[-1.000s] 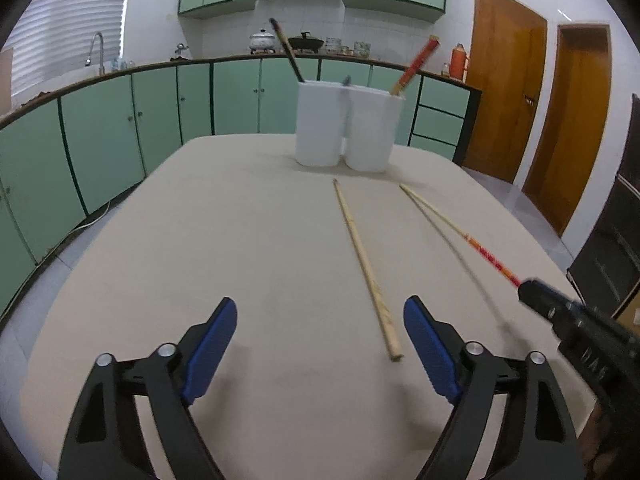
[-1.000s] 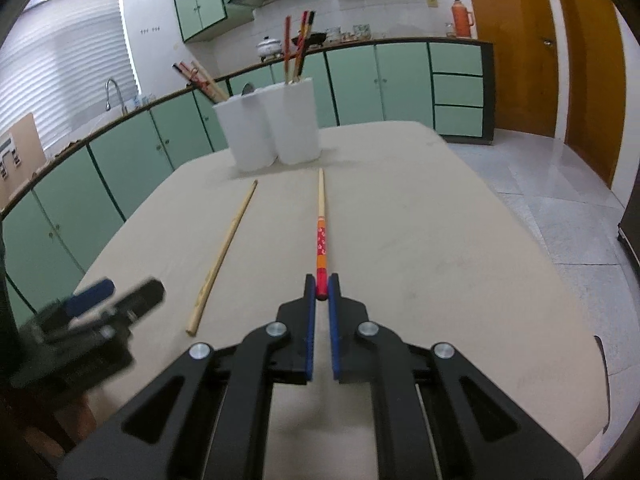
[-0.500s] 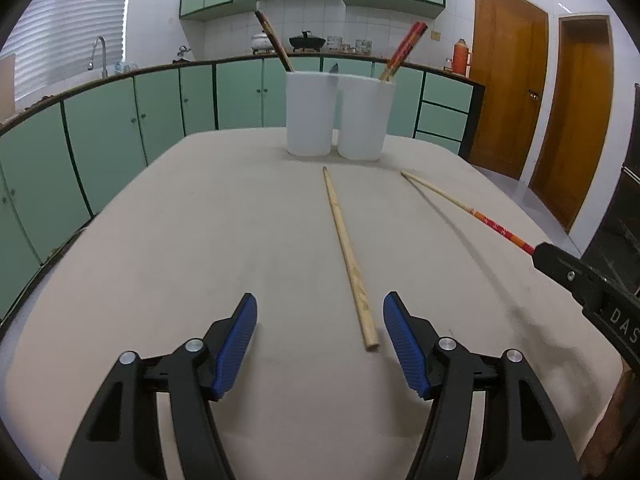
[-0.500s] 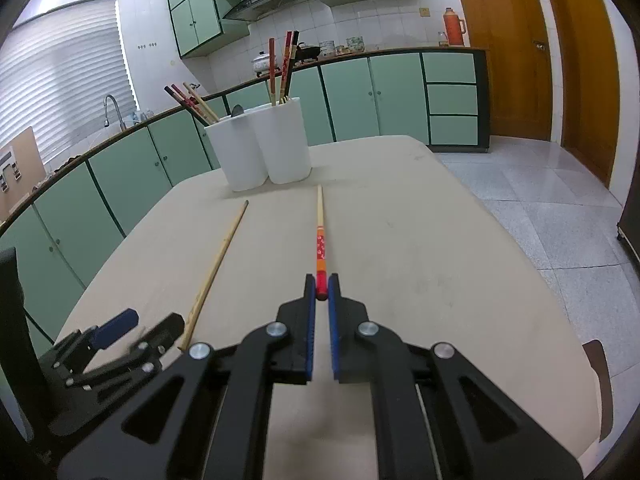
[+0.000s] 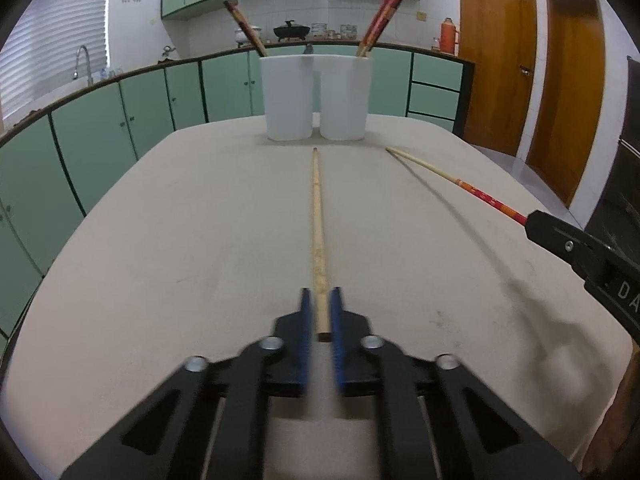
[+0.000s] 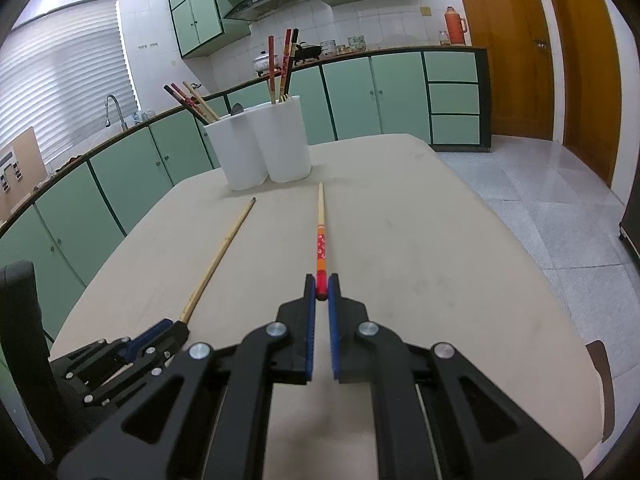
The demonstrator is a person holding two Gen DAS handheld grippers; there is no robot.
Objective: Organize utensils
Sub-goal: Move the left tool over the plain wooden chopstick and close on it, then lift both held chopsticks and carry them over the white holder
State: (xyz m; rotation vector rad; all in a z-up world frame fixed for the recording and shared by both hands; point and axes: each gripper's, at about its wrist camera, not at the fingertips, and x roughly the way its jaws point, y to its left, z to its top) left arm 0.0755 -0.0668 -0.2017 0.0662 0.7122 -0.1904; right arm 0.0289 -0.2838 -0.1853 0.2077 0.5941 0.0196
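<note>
The plain bamboo chopstick (image 5: 318,216) lies flat on the bench (image 5: 180,220), running from my near edge straight toward the two white holders (image 5: 316,98) at the far edge. Its near end sits between the blue pads of my left claw (image 5: 321,300), which are drawn close around it; I cannot tell whether they are actually pinching it. That claw is held low and level, pointing along the stick. My right claw (image 6: 321,288) is clamped on the red end of the red-patterned chopstick (image 6: 320,236), also level and aimed at the holders. This stick's pale tip reaches toward the right holder (image 6: 286,140). More chopsticks (image 6: 280,64) stand in both holders, leaning outward.
</note>
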